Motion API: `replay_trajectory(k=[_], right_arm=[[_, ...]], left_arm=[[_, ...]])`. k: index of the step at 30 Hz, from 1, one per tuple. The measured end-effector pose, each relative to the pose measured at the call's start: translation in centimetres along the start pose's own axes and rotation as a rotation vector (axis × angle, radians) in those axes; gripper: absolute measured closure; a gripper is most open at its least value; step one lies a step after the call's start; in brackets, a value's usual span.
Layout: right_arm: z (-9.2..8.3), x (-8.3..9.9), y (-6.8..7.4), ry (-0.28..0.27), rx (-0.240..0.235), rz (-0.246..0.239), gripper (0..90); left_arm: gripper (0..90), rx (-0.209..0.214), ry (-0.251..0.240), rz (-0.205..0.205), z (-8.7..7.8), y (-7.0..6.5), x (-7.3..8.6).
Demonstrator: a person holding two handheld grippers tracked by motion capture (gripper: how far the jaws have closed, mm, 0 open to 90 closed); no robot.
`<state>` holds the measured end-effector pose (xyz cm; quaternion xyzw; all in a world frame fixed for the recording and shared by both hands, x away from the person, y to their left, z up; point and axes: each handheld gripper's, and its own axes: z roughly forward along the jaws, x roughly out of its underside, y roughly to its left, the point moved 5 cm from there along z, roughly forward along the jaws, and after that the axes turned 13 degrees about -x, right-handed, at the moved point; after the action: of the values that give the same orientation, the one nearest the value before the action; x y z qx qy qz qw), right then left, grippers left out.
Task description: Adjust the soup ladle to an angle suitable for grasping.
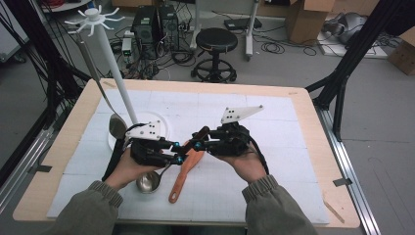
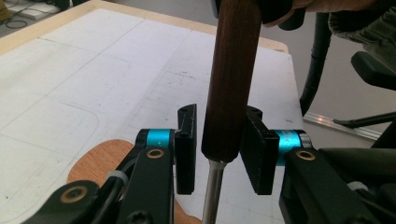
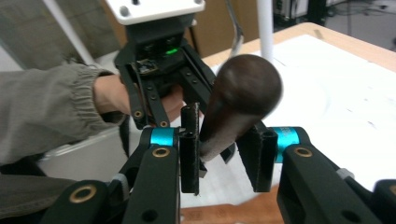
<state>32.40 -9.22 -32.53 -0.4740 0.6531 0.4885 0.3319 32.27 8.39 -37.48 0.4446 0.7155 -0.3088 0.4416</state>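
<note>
A ladle with a dark wooden handle (image 2: 231, 84) and a steel bowl (image 1: 148, 182) slants up over the white mat between my two grippers, which face each other. The right gripper (image 3: 219, 149) is shut on the handle just below its rounded end (image 3: 243, 93). The left gripper (image 2: 219, 140) brackets the handle's lower end where the metal shaft begins. One pad touches it and a thin gap shows at the other, so it stands open. In the high view the left gripper (image 1: 177, 152) and right gripper (image 1: 196, 139) nearly meet. A wooden spatula (image 1: 183, 171) lies beneath them.
A white hook stand (image 1: 115, 63) rises from a round base (image 1: 159, 122) at the back left, and a large spoon (image 1: 116, 126) hangs from it. The mat (image 1: 274, 161) covers a wooden table. A stool (image 1: 215, 44) and cables sit on the floor beyond.
</note>
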Motion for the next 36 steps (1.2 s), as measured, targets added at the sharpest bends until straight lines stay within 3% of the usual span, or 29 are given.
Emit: replay_trajectory(k=[3, 13, 18, 25, 36], right_arm=[[0.2, -0.4, 0.1, -0.007, -0.035, -0.012, 72.7], [0.8, -2.4, 0.5, 0.007, -0.085, -0.079, 72.9], [1.0, -3.5, 0.8, -0.003, -0.094, -0.104, 73.1], [1.4, -4.0, 0.9, -0.010, -0.074, -0.109, 71.6], [2.2, -5.5, 1.9, -0.009, 0.045, -0.148, 62.6]], left_arm=[[66.7, 0.038, -0.006, -0.014, -0.1, -0.1, -0.2], [64.9, 0.085, -0.065, -0.064, -1.1, 0.5, -1.0], [69.7, 0.104, -0.092, -0.052, -1.5, 0.5, -1.5], [73.3, 0.035, -0.083, 0.001, -1.9, 0.1, -2.0], [73.8, -0.078, -0.103, -0.003, -2.5, 0.2, -3.4]])
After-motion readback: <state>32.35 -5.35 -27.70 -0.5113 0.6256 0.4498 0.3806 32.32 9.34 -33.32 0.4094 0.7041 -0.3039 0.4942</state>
